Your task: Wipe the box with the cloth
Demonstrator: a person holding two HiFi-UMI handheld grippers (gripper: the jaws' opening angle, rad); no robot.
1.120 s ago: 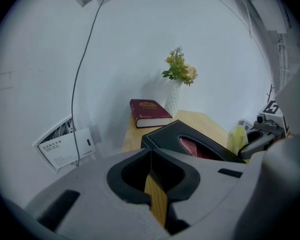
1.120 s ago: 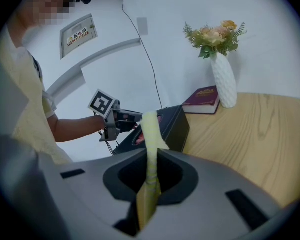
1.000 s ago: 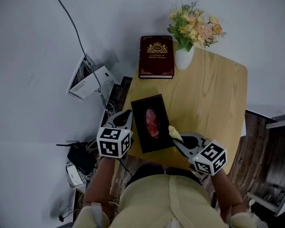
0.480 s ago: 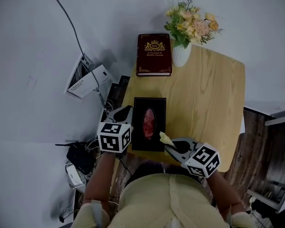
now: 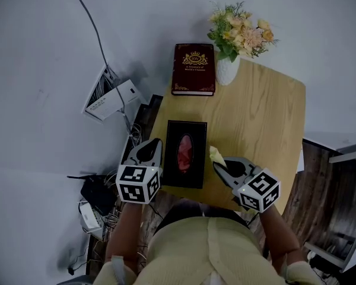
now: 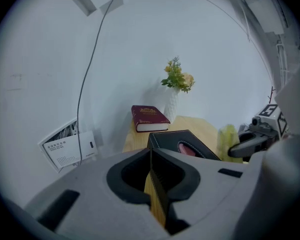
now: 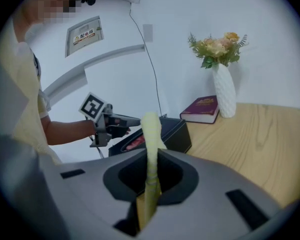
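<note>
cloth off the box's right side, both grippers closed

nearest, the left gripper (image 5: 148,151) stays beside the left side of the black box (image 5: 185,154), jaws together on nothing. the right gripper (image 5: 218,164) pinches the yellow cloth (image 5: 215,154); half a second ago the cloth was at the box's near right corner, now it sits further along, just off the right side. the box lies near the front edge of the wooden counter (image 5: 261,123), where it was. beyond it, a red book (image 5: 194,69) and a vase of flowers (image 5: 228,70).

Dim, even light; fisheye-warped, dark-vignetted gripper views
</note>
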